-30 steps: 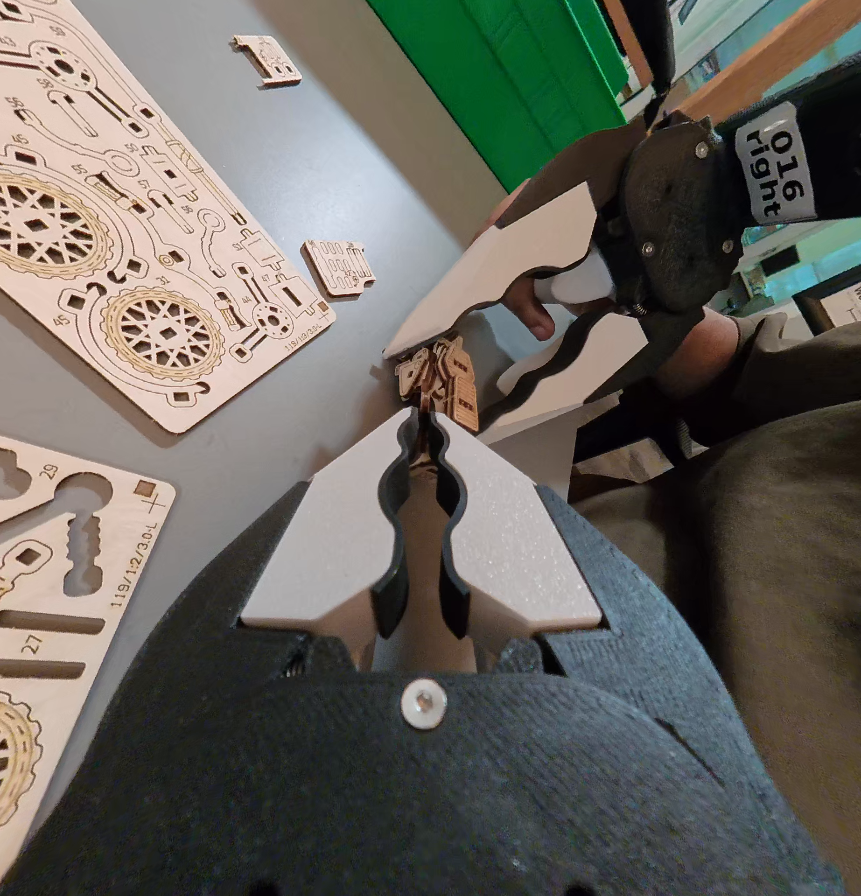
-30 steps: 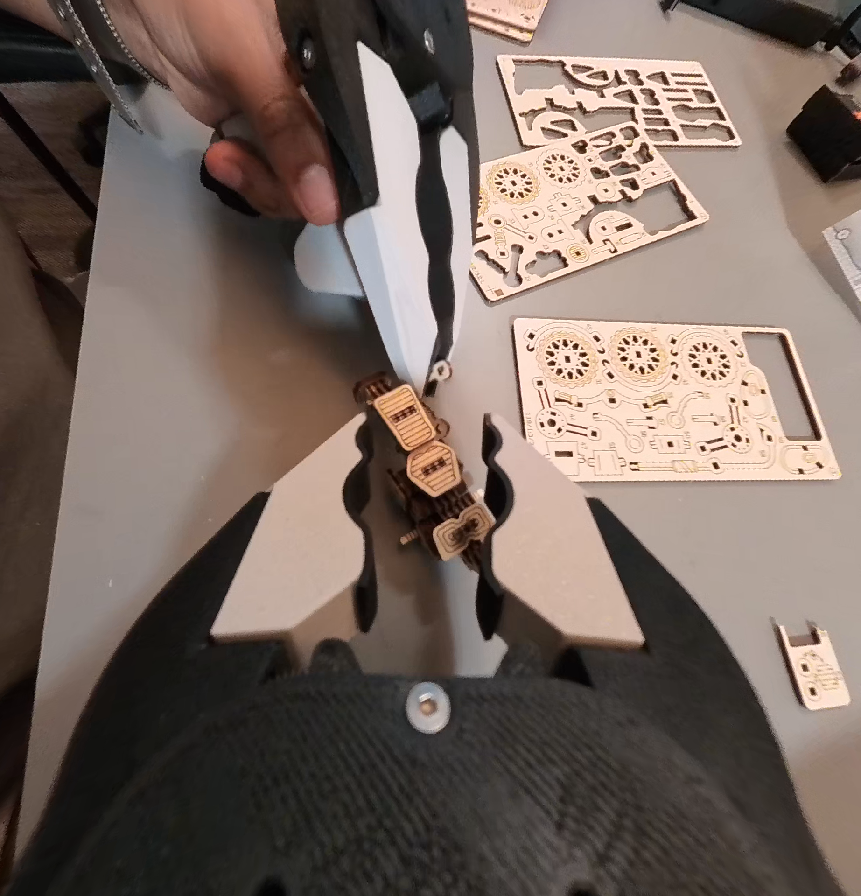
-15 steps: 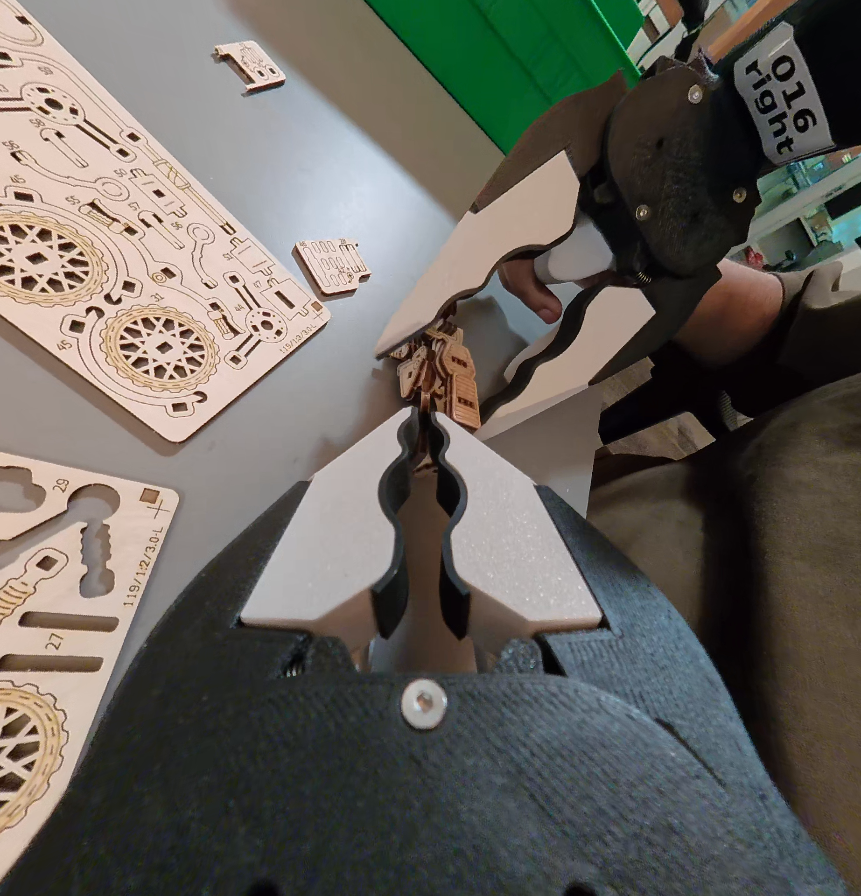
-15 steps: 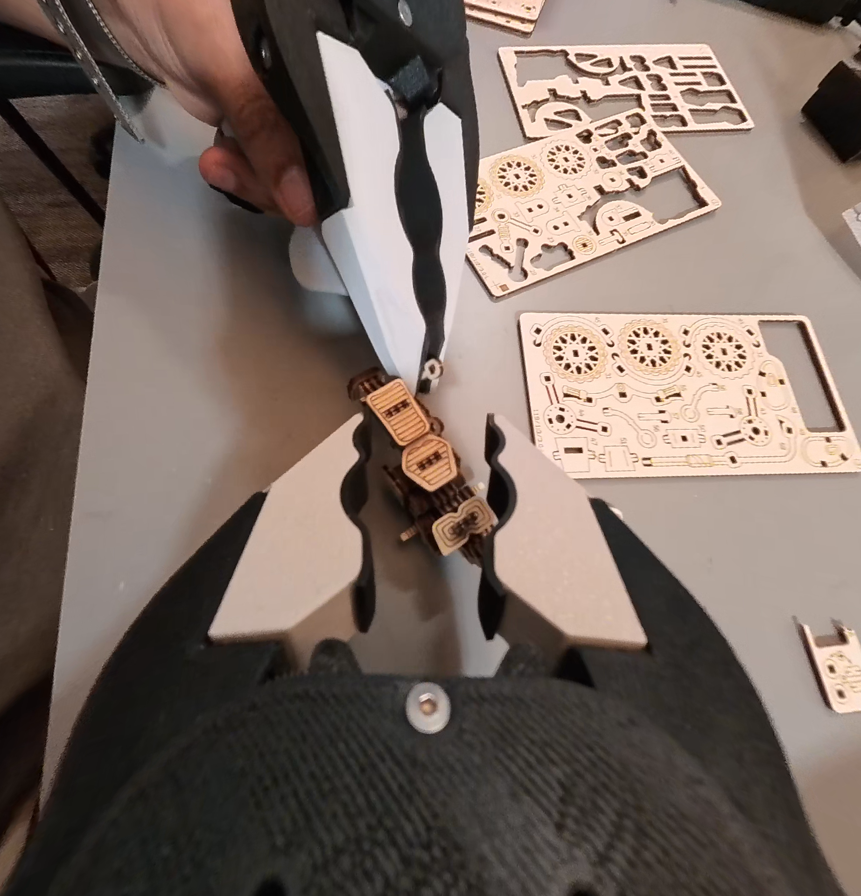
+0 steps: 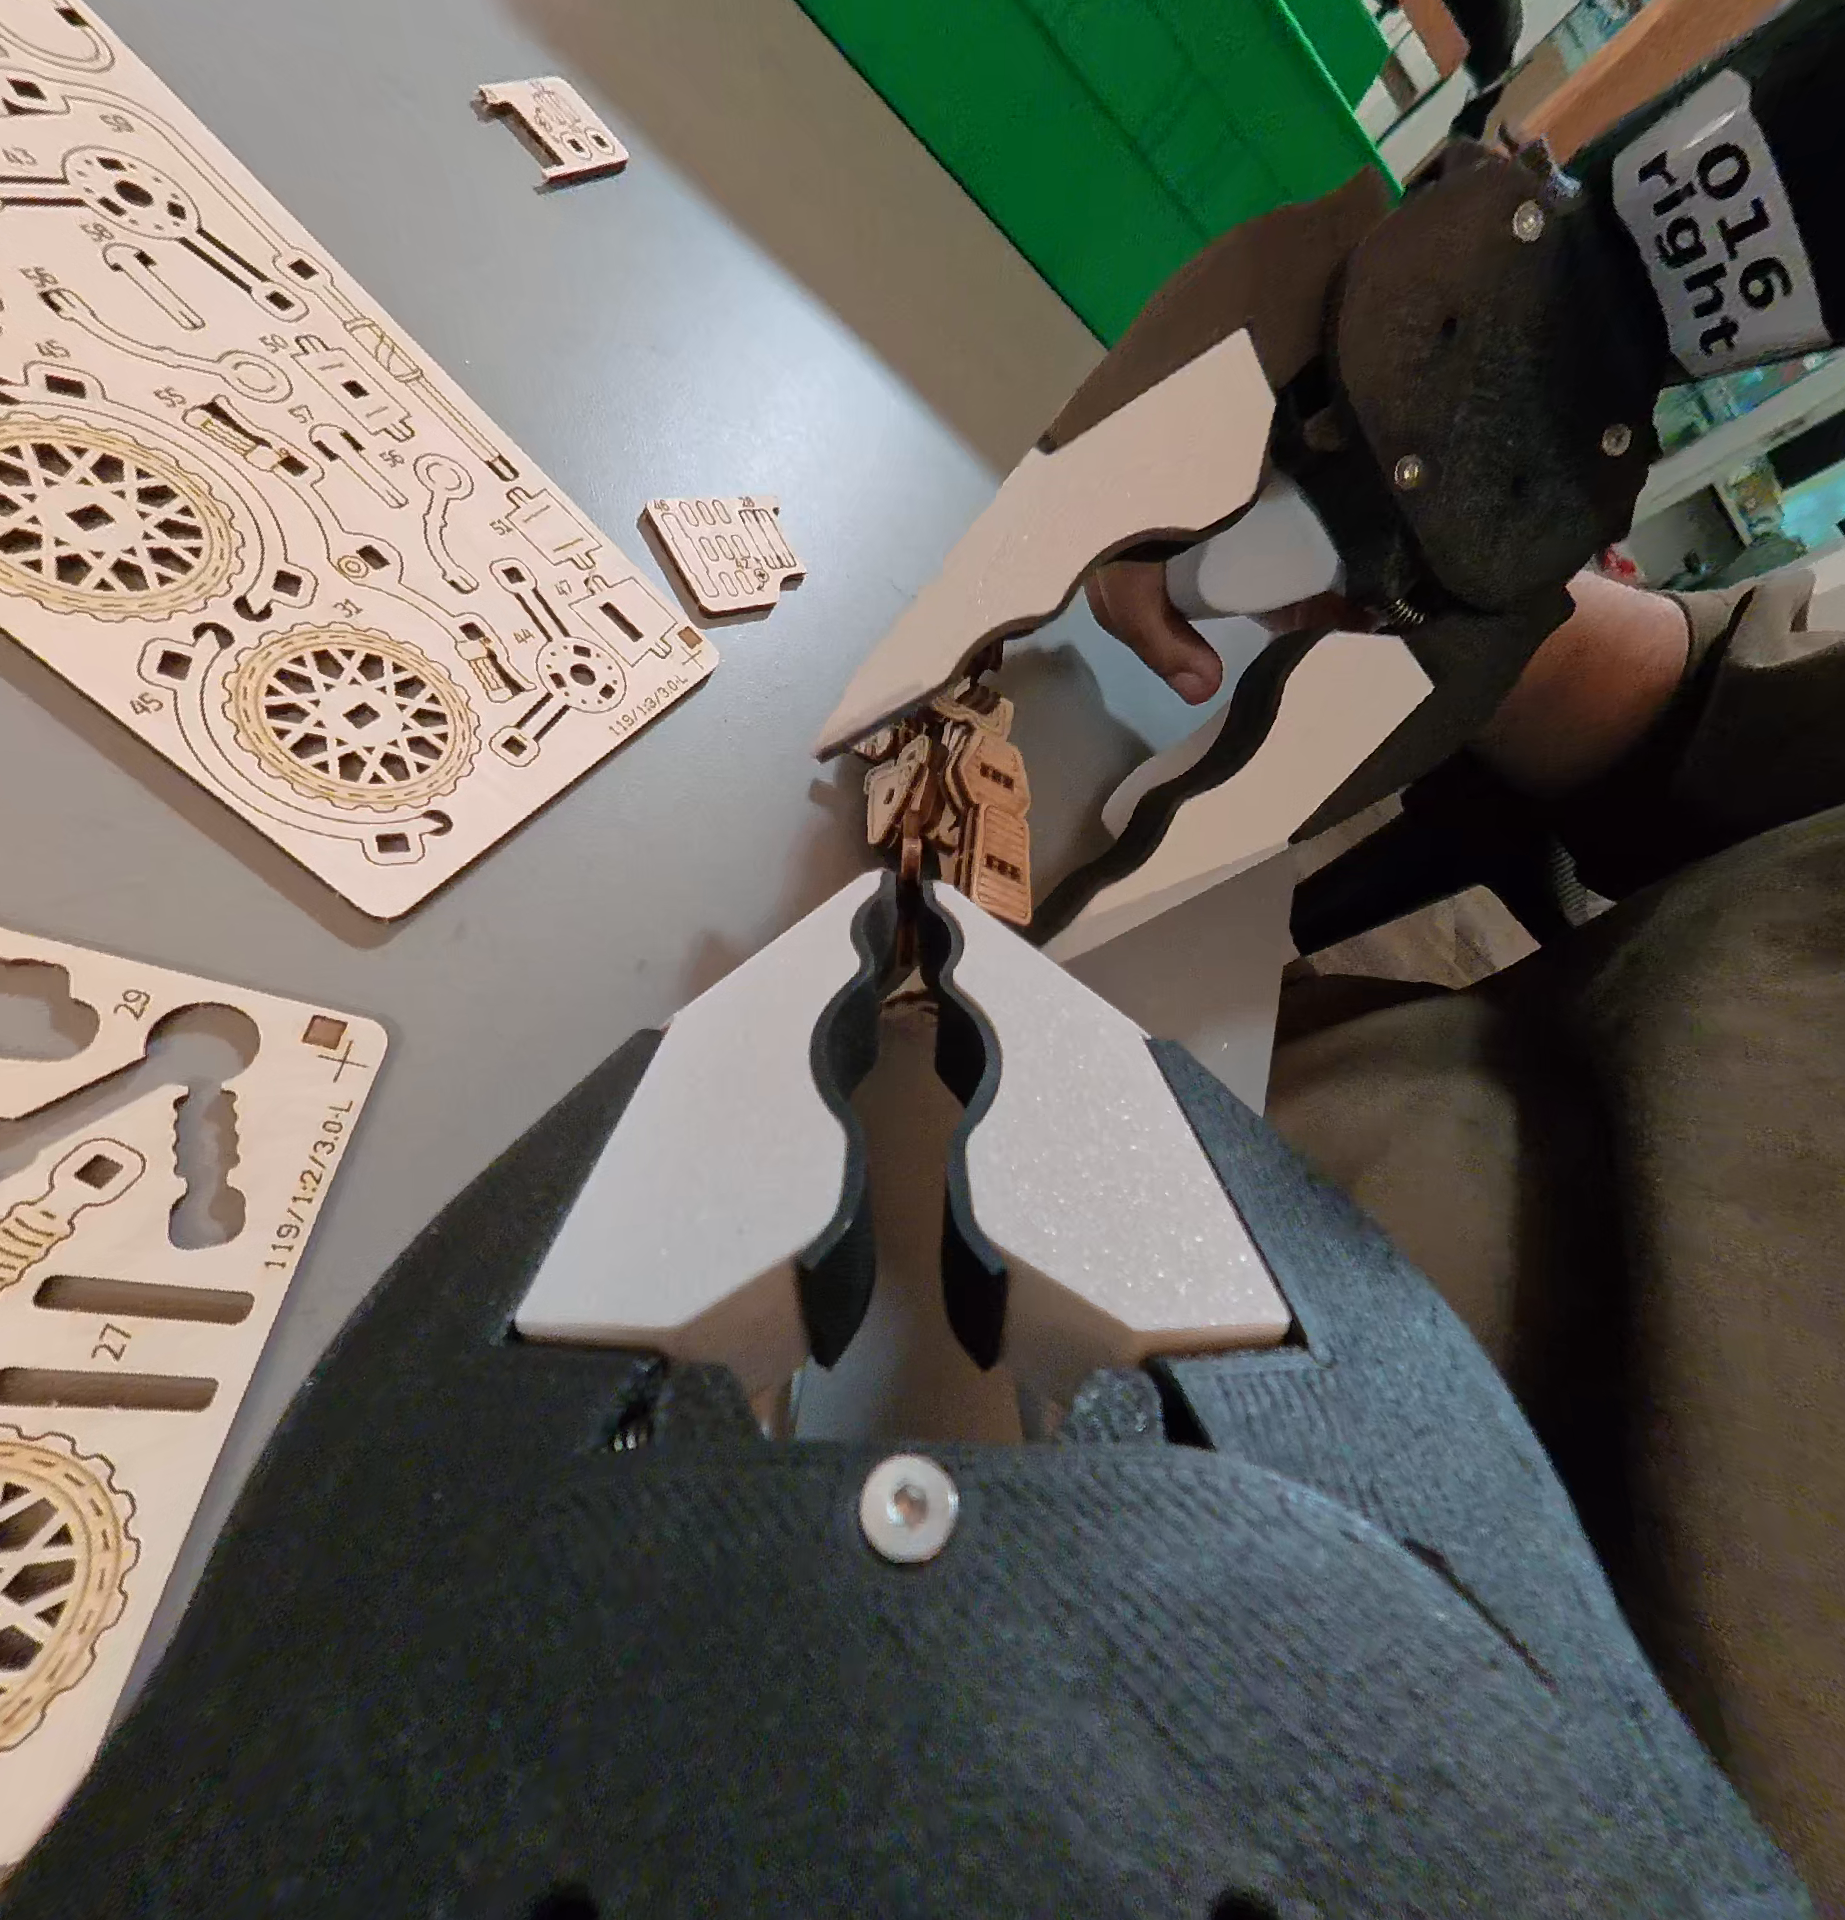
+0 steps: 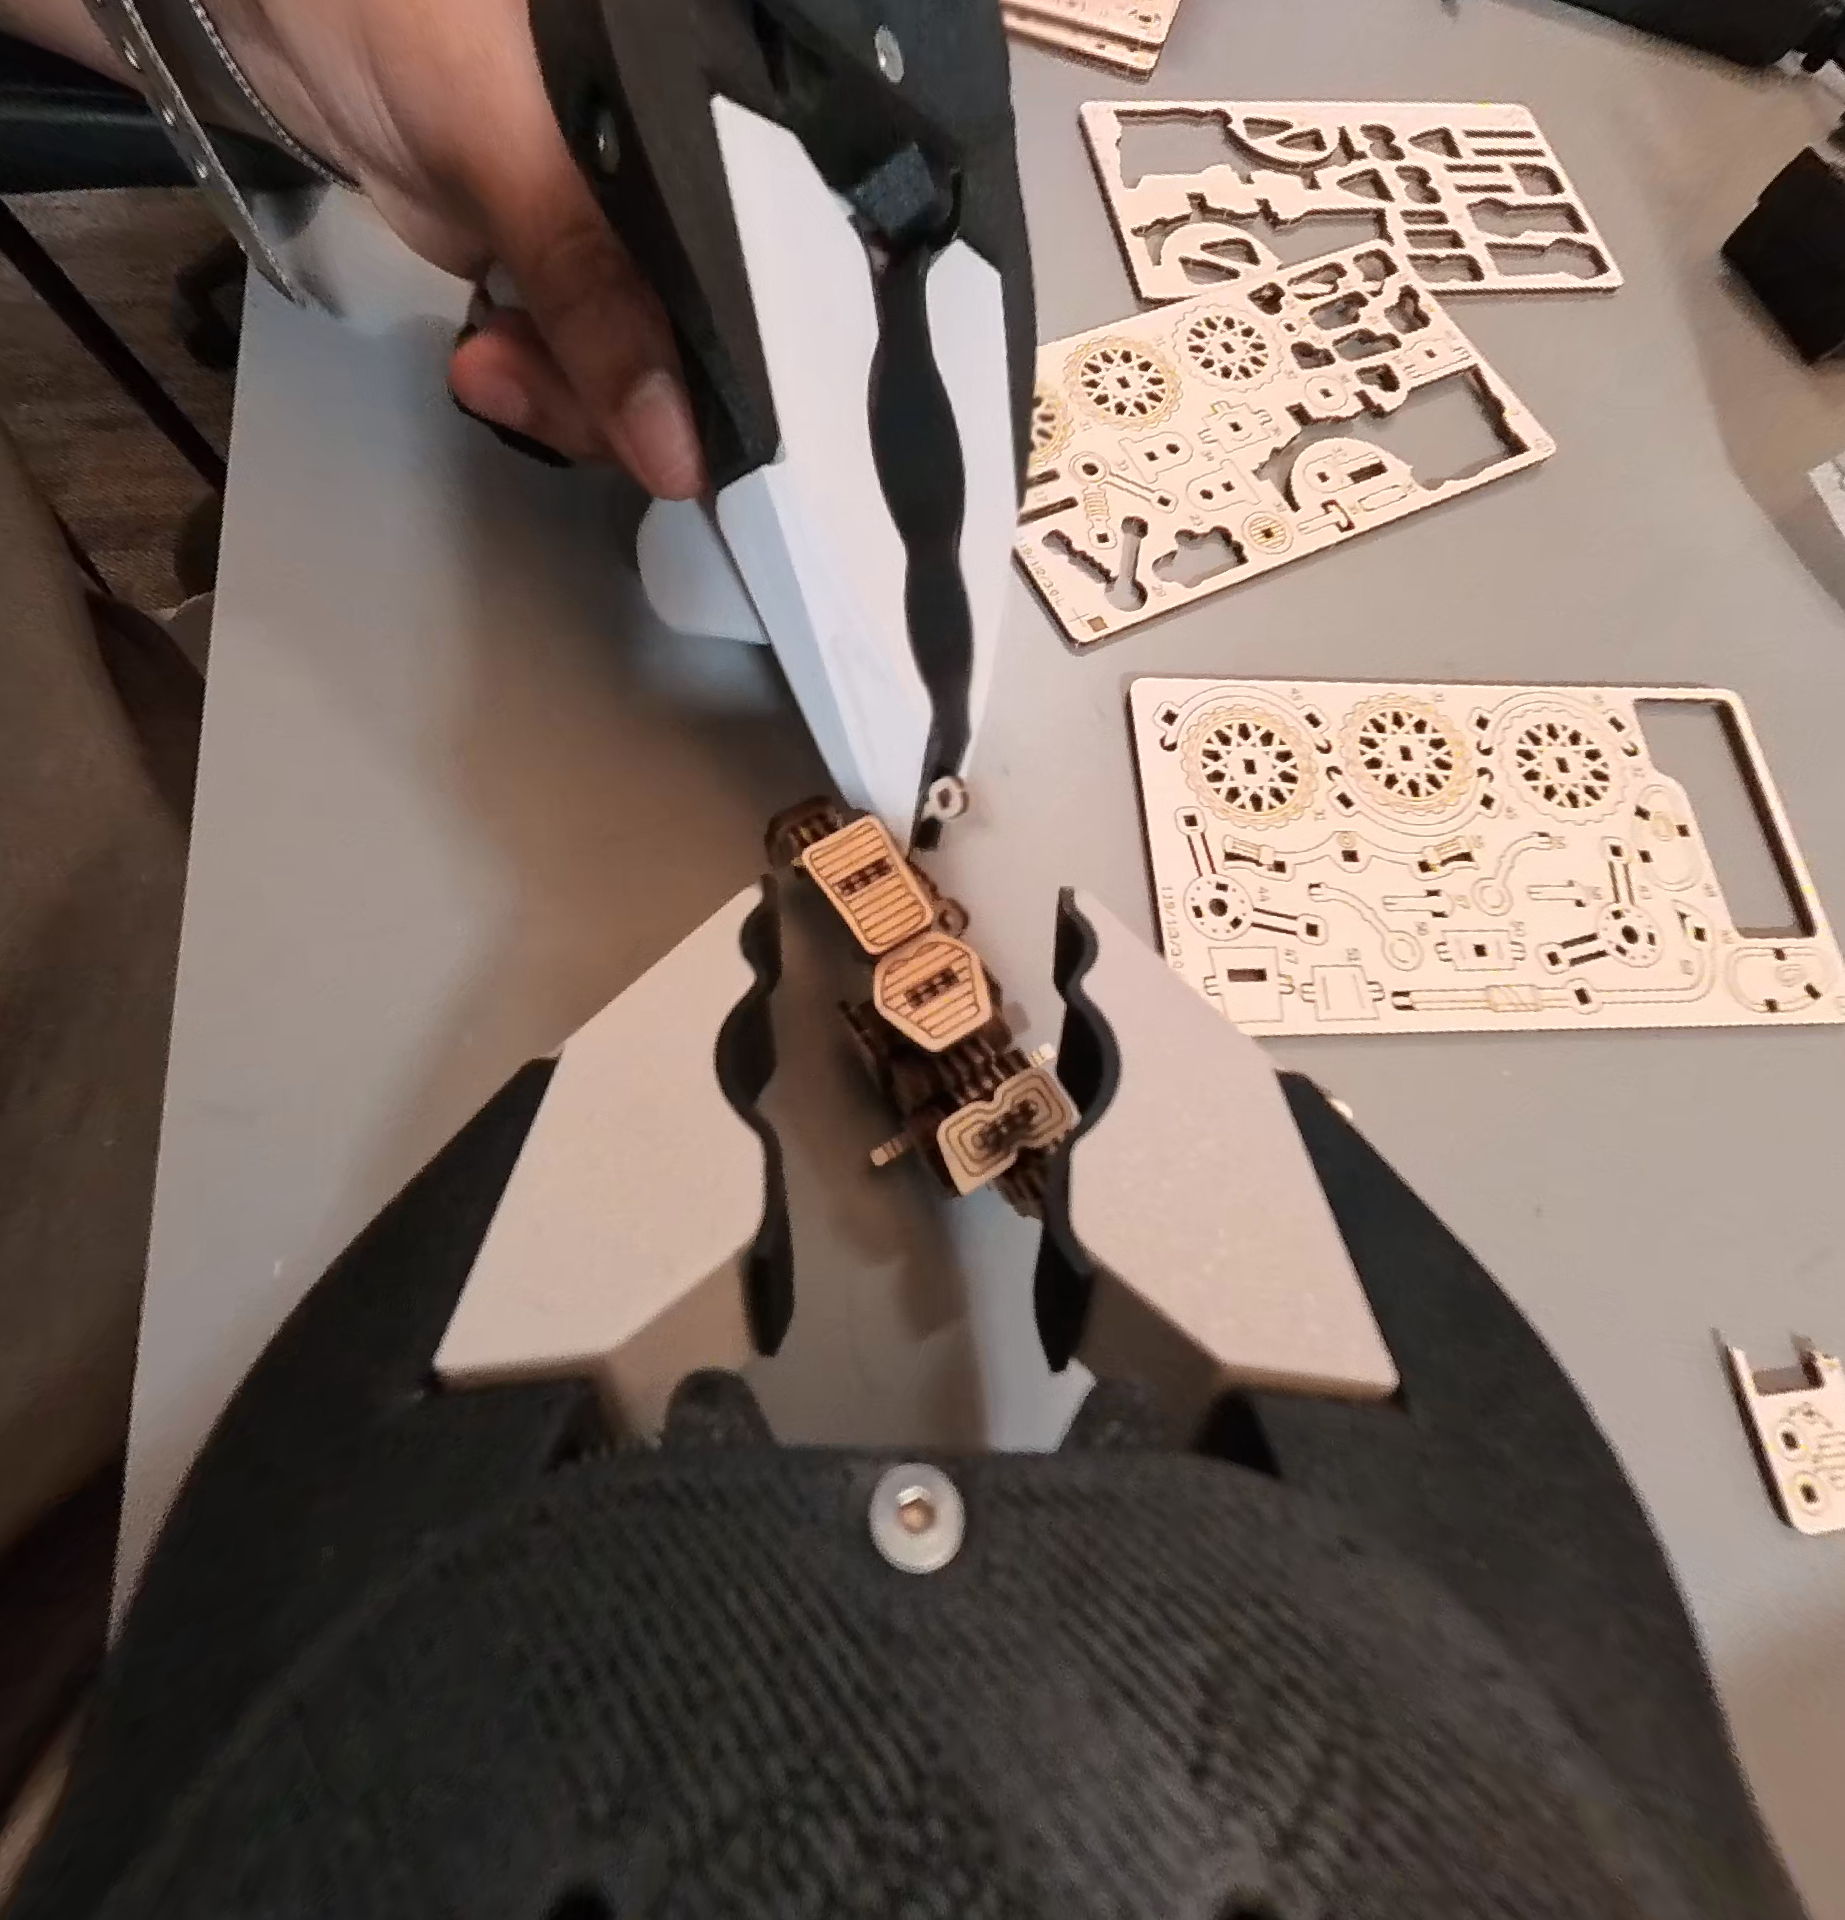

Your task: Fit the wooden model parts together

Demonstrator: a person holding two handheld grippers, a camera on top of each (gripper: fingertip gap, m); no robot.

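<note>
Left gripper (image 5: 905, 885) is pinching a small thin wooden piece (image 6: 944, 802) at its tips, jaws nearly together around it, and is holding it right at the far end of the wooden model (image 6: 923, 997). The model (layered brown assembly with three pale engraved caps on top) is lying on the grey table (image 6: 430, 831) near its left edge, between the fingers of the right gripper (image 6: 913, 904). Right gripper jaws are standing wide apart, straddling the model; its right finger is sitting just beside or touching the nearest cap, cannot tell which. In the left wrist view the model (image 5: 985, 800) is showing just past the left tips, under the right gripper's upper finger. Three laser-cut part sheets (image 6: 1469, 862) are lying flat on the table to the right of the model, well apart from it. A small loose cut-out piece (image 6: 1801, 1455) is lying alone near the right edge.
</note>
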